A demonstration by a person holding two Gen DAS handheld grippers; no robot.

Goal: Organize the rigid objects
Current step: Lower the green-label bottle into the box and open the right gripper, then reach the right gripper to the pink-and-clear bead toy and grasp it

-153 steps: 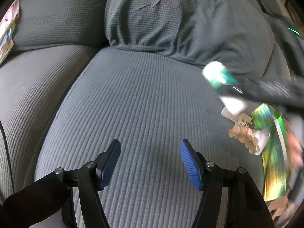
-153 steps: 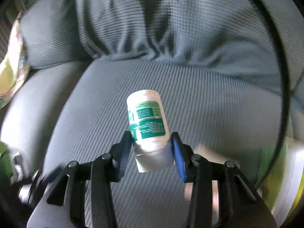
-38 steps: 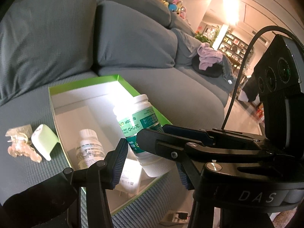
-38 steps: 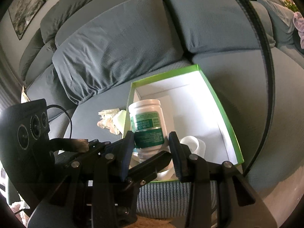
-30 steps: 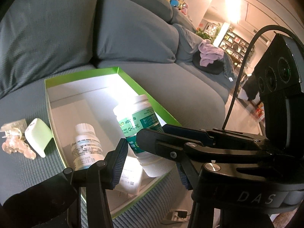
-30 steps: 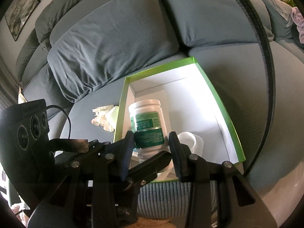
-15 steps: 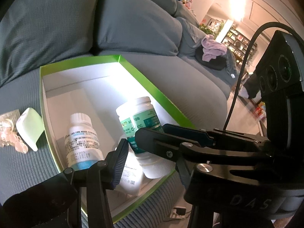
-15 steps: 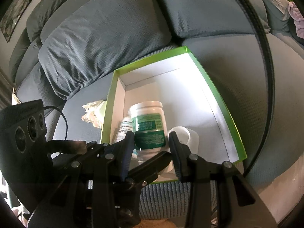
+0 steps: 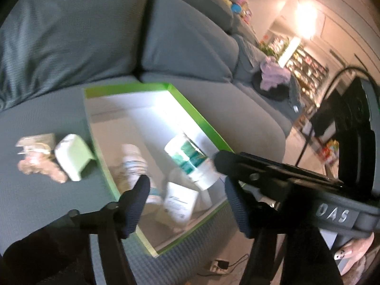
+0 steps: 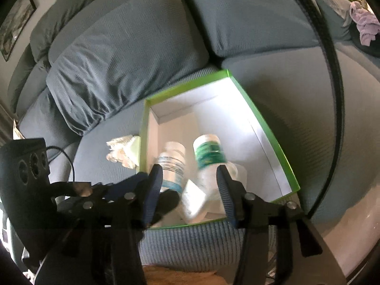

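Right tongs (image 10: 190, 190) released: pads spread wide, nothing clamped. The green-label bottle (image 10: 209, 159) sits ahead of them, between the two pads in line of sight but not touched by either. It's tilted, cap end away from the tongs, base down toward the near end of the box (image 10: 266, 128). Motion blur on it, so can't tell if it's resting yet.

Blue-label bottle (image 10: 172, 166) is just left of the green one, in front of the right tongs' left pad, also inside the box. A white carton (image 10: 193, 200) lies at the near box wall, just under and beside the green bottle's base; touching or not, can't tell. A white cup-like item sits behind the green bottle to the right, mostly hidden.

Left tongs (image 9: 187, 201) also spread open, empty. From the left wrist view, the green-label bottle (image 9: 190, 159) is ahead between the pads, close to the tip of the right tongs arm coming in from the right. Blue-label bottle (image 9: 135, 163) is just beyond the left pad, carton (image 9: 178, 204) between the pads and nearer.

Outside the box, left of it on the sofa (image 9: 35, 201): a pale green piece (image 9: 73, 156) and a beige cluster (image 9: 38, 161) touching it.
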